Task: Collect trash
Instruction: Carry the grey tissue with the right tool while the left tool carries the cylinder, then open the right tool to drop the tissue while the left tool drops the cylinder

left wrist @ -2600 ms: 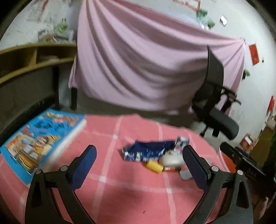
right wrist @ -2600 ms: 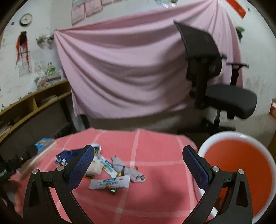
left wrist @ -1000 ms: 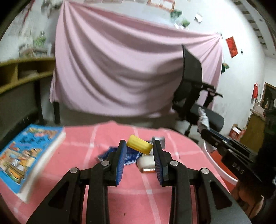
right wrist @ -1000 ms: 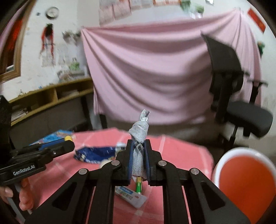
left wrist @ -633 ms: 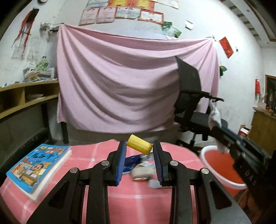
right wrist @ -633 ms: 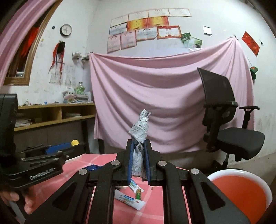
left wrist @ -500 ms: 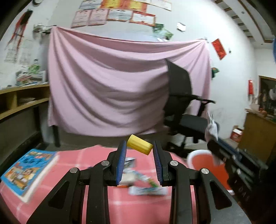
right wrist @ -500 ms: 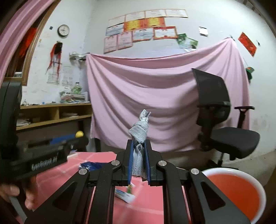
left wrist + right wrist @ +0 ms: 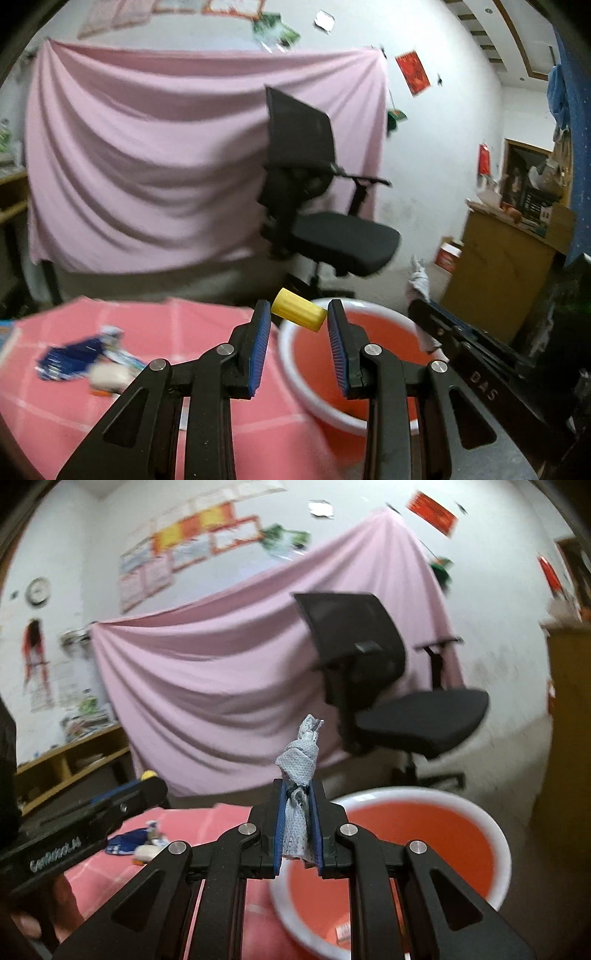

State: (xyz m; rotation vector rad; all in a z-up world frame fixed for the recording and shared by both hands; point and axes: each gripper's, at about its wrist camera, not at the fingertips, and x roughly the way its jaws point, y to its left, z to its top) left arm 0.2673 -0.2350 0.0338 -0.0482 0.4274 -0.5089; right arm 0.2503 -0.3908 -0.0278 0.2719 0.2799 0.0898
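My left gripper [image 9: 299,315] is shut on a small yellow cylinder [image 9: 299,314] and holds it above the near rim of the red-and-white basin [image 9: 369,354]. My right gripper [image 9: 297,797] is shut on a knotted grey-blue rag [image 9: 299,764] and holds it upright over the basin [image 9: 406,834]. The right gripper with the rag also shows at the right of the left wrist view [image 9: 424,317]. More trash, a blue wrapper [image 9: 74,360] and a white piece [image 9: 110,374], lies on the pink checked tablecloth [image 9: 166,332].
A black office chair [image 9: 314,206] stands behind the basin in front of a pink hanging sheet [image 9: 147,166]. A wooden cabinet [image 9: 506,258] is at the right. Wooden shelves [image 9: 74,764] are at the left. A small scrap [image 9: 343,928] lies inside the basin.
Both grippers have swung right from the table toward the basin, each still holding its item. The basin now sits directly under both grippers; the book has left the left wrist view.
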